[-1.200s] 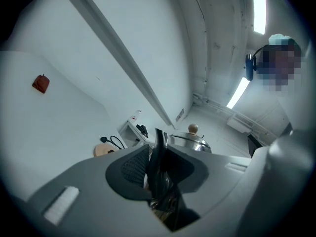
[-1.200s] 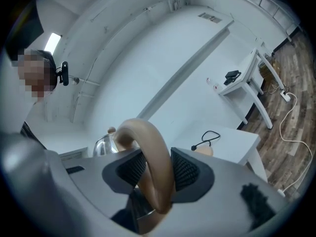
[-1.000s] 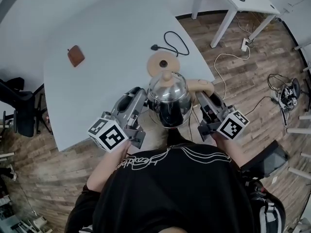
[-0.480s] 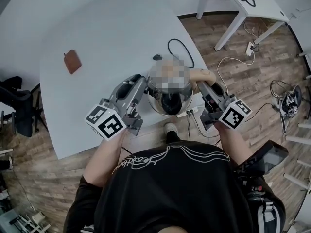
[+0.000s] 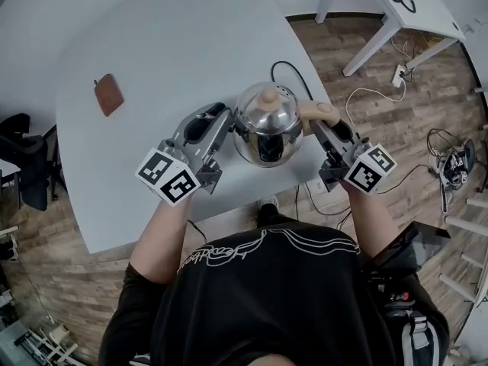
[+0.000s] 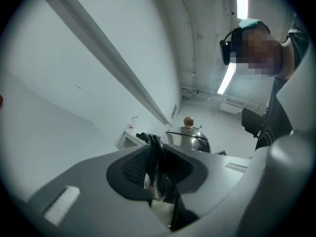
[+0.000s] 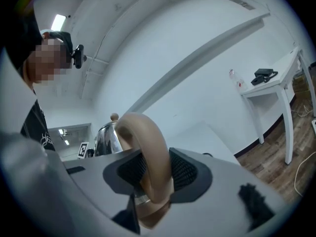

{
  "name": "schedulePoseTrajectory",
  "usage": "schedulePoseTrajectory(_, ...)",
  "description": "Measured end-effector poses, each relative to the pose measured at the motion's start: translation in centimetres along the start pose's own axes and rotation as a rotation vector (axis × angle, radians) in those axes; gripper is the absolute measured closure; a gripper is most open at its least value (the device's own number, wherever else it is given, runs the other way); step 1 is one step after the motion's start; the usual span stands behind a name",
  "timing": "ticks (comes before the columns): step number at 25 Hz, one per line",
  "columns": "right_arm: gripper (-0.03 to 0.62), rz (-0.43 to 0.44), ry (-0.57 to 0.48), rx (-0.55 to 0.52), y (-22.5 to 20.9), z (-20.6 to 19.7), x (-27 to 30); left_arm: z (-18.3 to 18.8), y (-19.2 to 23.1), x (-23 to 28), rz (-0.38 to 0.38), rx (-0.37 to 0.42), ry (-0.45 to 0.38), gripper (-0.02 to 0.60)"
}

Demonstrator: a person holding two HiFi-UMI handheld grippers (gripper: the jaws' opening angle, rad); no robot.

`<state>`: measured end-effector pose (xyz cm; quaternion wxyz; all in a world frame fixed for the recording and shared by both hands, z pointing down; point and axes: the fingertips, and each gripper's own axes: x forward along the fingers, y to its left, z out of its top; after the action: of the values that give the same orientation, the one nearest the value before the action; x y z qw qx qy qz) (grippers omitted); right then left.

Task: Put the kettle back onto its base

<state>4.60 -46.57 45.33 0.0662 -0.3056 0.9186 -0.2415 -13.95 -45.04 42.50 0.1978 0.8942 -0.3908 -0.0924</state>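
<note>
The shiny steel kettle [image 5: 267, 124] with its tan knob stands low over the white table [image 5: 152, 36], near its front right corner. No part of the round base shows; it was where the kettle now is. My left gripper [image 5: 229, 124] has the dark spout [image 6: 154, 147] between its pads, and its jaws are closing on it. My right gripper [image 5: 319, 122] clasps the tan handle [image 7: 148, 147], its jaws closing too, with the pads [image 7: 183, 171] against it. The kettle body [image 7: 106, 137] shows behind the handle.
The base's black cable [image 5: 288, 71] loops on the table behind the kettle. A brown pad [image 5: 108, 94] lies far left. The table's edge runs just right of the handle. A second white table [image 5: 396, 10], a power strip [image 5: 398, 73] and cords are on the wood floor.
Both grippers carried the kettle away from my body and down over the table. The round base that showed behind the kettle is now covered by it.
</note>
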Motion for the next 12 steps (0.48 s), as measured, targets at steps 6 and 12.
schedulePoseTrajectory(6, 0.462, -0.046, 0.045, -0.063, -1.6, -1.9, 0.4, -1.4, 0.7, 0.5, -0.026, 0.076, 0.002, 0.508)
schedulePoseTrajectory(12, 0.470, -0.078, 0.069, -0.098, -2.7, -2.9, 0.8, -2.0, 0.7, 0.8, -0.027, 0.146, -0.004, 0.508)
